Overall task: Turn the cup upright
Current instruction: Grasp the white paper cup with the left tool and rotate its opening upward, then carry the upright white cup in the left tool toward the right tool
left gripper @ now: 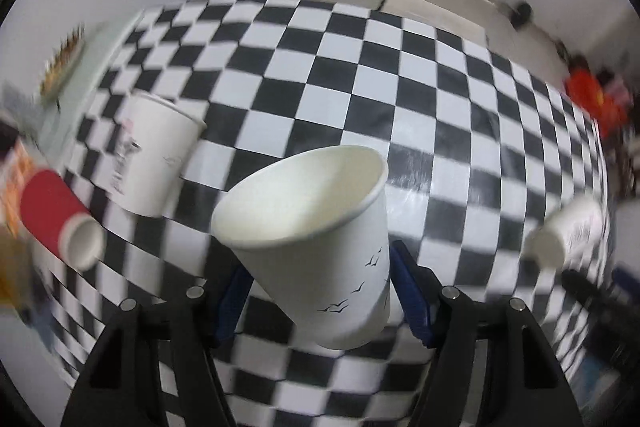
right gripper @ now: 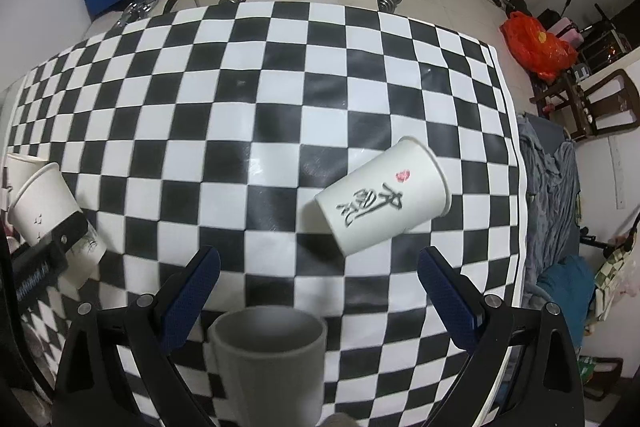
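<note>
White paper cup point(left gripper: 316, 247) with bird print, tilted, mouth up, clamped between the blue pads of the left hand-held gripper point(left gripper: 320, 291) above the checkered bench point(left gripper: 360, 87). Right hand-held gripper point(right gripper: 320, 291) spread wide, holding nothing, a grey mug point(right gripper: 268, 359) between its fingers. Lettered cup point(right gripper: 384, 201) on its side beyond.

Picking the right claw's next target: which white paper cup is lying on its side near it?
The calligraphy cup, with black brush characters and a red stamp, lies on the checkered cloth. The bird-print cup is in the left claw.
</note>
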Demonstrator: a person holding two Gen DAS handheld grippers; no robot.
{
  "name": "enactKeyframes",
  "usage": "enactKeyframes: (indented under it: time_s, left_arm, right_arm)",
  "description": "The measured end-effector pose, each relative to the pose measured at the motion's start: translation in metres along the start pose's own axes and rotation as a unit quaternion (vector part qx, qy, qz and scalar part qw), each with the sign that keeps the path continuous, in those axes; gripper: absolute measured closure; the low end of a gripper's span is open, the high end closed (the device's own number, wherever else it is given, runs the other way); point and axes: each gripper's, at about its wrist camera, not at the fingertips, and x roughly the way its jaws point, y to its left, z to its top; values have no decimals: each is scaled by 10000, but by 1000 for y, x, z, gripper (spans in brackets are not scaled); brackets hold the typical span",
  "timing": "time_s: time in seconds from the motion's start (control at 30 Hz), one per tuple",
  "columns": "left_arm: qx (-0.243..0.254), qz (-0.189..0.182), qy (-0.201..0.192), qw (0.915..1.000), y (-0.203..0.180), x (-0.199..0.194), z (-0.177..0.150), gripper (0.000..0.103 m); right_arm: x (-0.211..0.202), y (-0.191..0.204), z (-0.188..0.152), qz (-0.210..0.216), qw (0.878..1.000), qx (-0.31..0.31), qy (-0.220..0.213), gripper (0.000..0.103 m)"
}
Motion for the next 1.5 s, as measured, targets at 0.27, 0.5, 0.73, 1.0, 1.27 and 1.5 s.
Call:
enactKeyframes:
  time_s: [0.27, 0.5, 0.73, 1.0, 1.27, 1.5]
  left_arm:
    - [685, -193, 27, 9975, 33, -41, -51, 39]
    - [1091, -660, 327, 9913, 36, -62, -106, 39]
    - [1547, -1282, 1087, 9736, 40, -52, -166, 39]
    - [1811, -1479, 1705, 9572, 16, -17, -190, 39]
    - [2015, -927, 1601, 9619, -5, 9, -181, 39]
    - [1857, -645, 1624, 9669, -11, 20, -180, 37]
  right_arm:
    - [-37, 15, -53, 171, 9996, 220, -93, 3]
    - [-61, 35, -139, 123, 9985, 526, 11, 3]
    - [-59, 52, -225, 62, 9953, 941, 222, 3]
    - [-27, 52, -278, 2, 9908, 1184, 648, 3]
    - [-4, 30, -280, 25, 9893, 1247, 751, 3]
    - [10, 28, -267, 309, 9900, 1165, 737, 3]
